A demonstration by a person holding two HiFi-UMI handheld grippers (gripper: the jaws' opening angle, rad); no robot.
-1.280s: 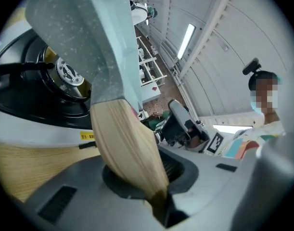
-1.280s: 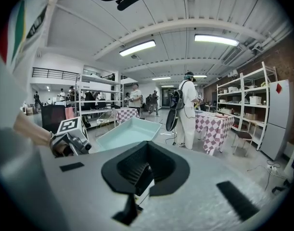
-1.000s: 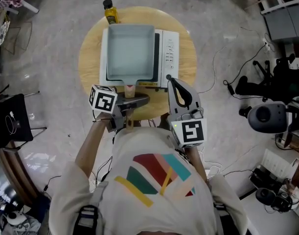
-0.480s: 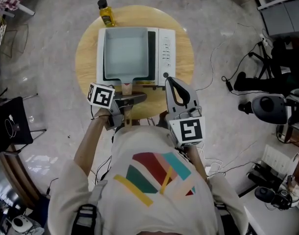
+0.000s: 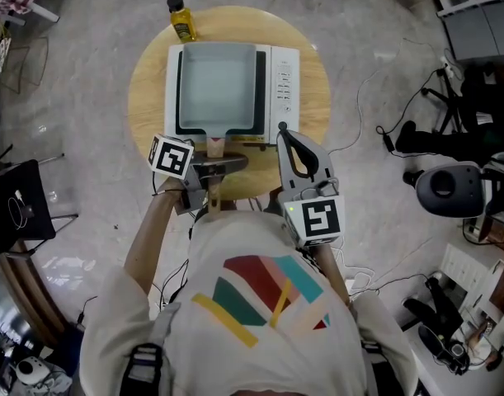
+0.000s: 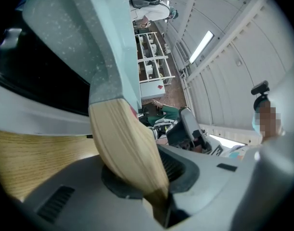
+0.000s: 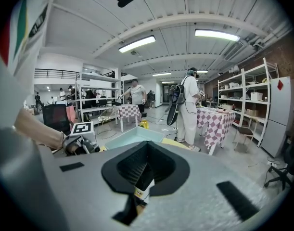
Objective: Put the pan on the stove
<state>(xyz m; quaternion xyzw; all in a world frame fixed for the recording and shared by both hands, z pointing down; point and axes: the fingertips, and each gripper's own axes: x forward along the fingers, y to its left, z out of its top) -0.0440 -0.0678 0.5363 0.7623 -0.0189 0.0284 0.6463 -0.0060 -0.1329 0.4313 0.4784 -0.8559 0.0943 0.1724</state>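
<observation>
pan [image 5: 217, 85] sits on the stove [image 5: 283, 85] on the round desk [image 5: 313, 114], its wooden handle [image 6: 127, 148] sticking out over the near edge toward me. i see the left tool [image 5: 221, 167] clamped on that handle. right tool [image 5: 284, 132] hangs just beside it, jaws together with nothing between them.

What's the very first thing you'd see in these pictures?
A big square pale-blue pan sitting on a white stove in the middle of a round wooden table. The left gripper holds its wooden handle, and a yellow bottle stands at the table's far edge.
</observation>
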